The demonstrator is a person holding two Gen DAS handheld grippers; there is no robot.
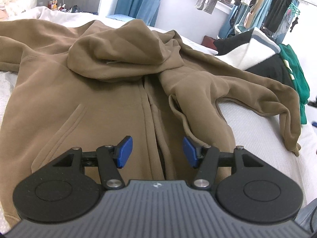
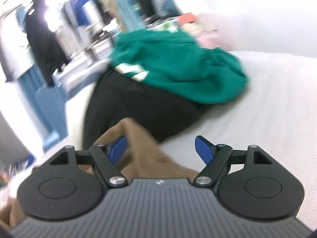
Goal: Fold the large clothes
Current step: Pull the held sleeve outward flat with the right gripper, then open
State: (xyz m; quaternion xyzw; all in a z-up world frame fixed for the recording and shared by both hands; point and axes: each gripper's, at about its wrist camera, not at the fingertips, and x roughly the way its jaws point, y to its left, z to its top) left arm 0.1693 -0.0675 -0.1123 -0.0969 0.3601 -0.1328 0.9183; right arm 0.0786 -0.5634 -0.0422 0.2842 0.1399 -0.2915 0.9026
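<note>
The left gripper (image 1: 157,151) hangs with its blue pads spread apart and nothing between them, just above the zip line of the brown hoodie (image 1: 83,91); the hoodie lies front-up on the white bed (image 1: 257,123), its hood (image 1: 116,53) slumped over the chest and one sleeve (image 1: 257,87) bunched across towards the right edge. The right gripper (image 2: 160,148) also stands wide open and holds nothing; a brown fold of the hoodie (image 2: 142,148) lies under its left finger (image 2: 117,150), though blur hides whether they touch. Beyond it a black garment (image 2: 122,107) and a green garment (image 2: 174,65) are heaped together on the bed; hanging clothes (image 1: 277,10) crowd the far wall.
</note>
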